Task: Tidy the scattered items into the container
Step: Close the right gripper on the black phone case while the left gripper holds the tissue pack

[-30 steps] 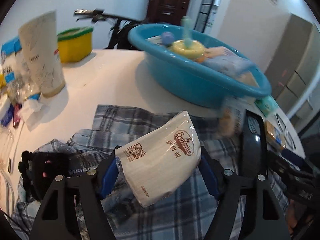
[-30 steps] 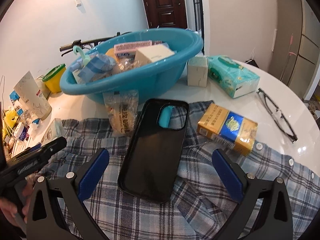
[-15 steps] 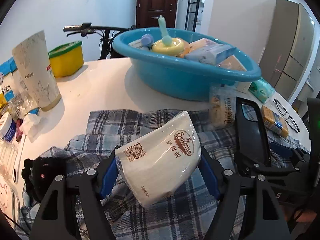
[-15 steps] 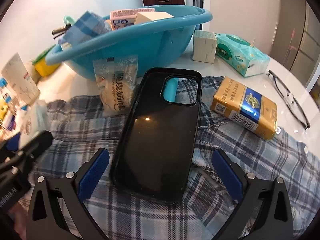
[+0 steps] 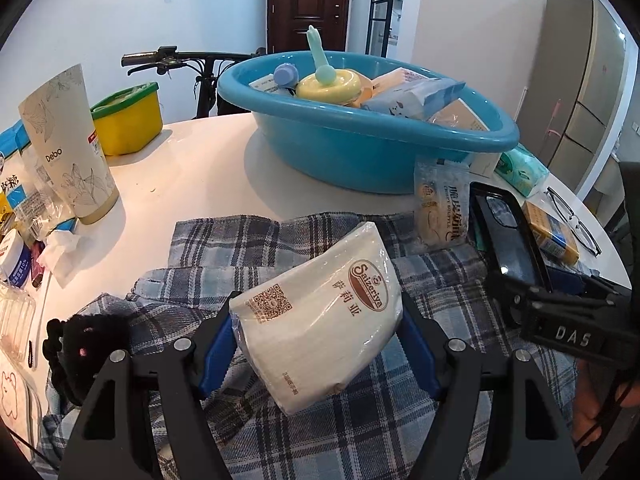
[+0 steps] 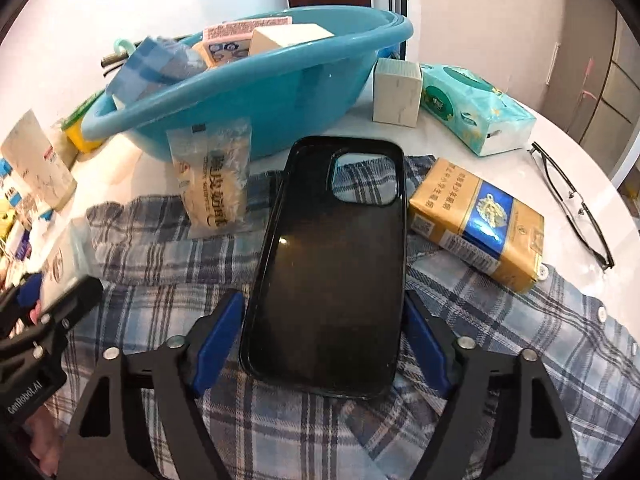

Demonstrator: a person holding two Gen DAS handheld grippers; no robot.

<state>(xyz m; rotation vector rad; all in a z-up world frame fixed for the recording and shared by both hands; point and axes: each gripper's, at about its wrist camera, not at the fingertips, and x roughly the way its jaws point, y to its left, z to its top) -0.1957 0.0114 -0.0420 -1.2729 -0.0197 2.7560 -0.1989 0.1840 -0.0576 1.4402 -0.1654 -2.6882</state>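
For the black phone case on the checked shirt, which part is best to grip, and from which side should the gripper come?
Grip the black phone case across its two long edges, near the end without the camera cutout, coming from above at that near end. It lies flat on the checked shirt, thin and wide, so the edges likely hold best. The right gripper, just closing, already straddles it there.

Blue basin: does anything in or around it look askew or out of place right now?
The blue basin is heaped above its rim. A snack packet stands propped against its outer wall, and a white box and green tissue pack still sit outside beside it. The plaid shirt lies rumpled under the loose items. No spill or damage shows.
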